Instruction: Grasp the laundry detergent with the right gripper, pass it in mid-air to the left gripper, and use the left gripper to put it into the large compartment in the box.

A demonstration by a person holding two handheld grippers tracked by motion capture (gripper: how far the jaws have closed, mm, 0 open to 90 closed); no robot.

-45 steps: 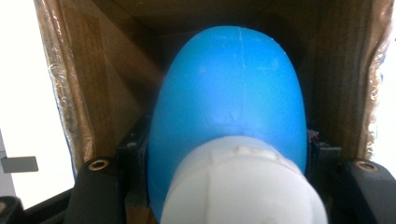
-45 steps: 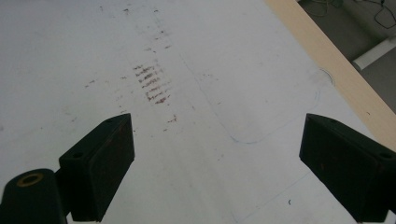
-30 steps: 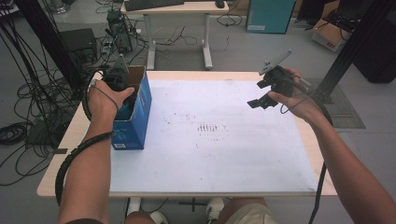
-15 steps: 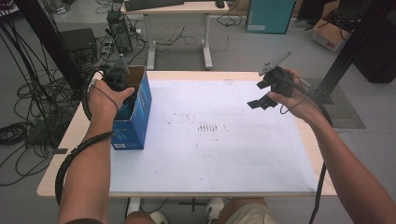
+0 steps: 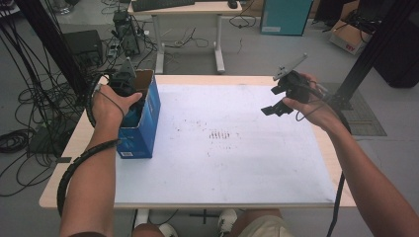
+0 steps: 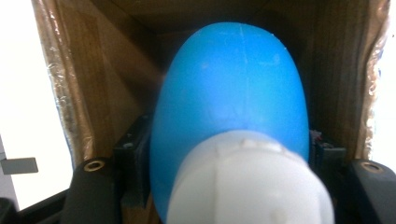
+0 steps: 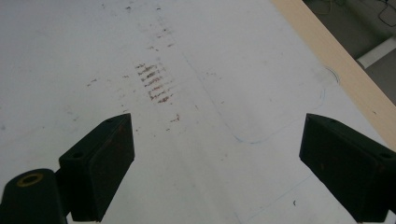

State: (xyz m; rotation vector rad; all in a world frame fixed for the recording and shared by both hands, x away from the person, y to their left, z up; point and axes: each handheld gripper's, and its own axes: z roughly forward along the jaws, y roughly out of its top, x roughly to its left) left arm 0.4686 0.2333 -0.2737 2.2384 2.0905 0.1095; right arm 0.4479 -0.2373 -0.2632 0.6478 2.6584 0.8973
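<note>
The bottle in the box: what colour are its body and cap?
Blue bottle, white cap, clearest in the left gripper view.

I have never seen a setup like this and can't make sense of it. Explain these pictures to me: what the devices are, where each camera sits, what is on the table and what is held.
There is no robot here: a person holds a two-jaw tool in each hand.

The high view looks down from above the person's side of the table, which is covered by a white sheet with faint brownish marks.

The left hand-held gripper reaches into a blue cardboard box at the table's left. Its own camera looks along its jaws into the brown inside of the box, at a blue bottle with a white cap. The bottle sits between the jaws, which have just been opening; whether the pads press on it cannot be told.

The right hand-held gripper is held above the sheet. Its camera shows its jaws wide apart with nothing between them.
</note>
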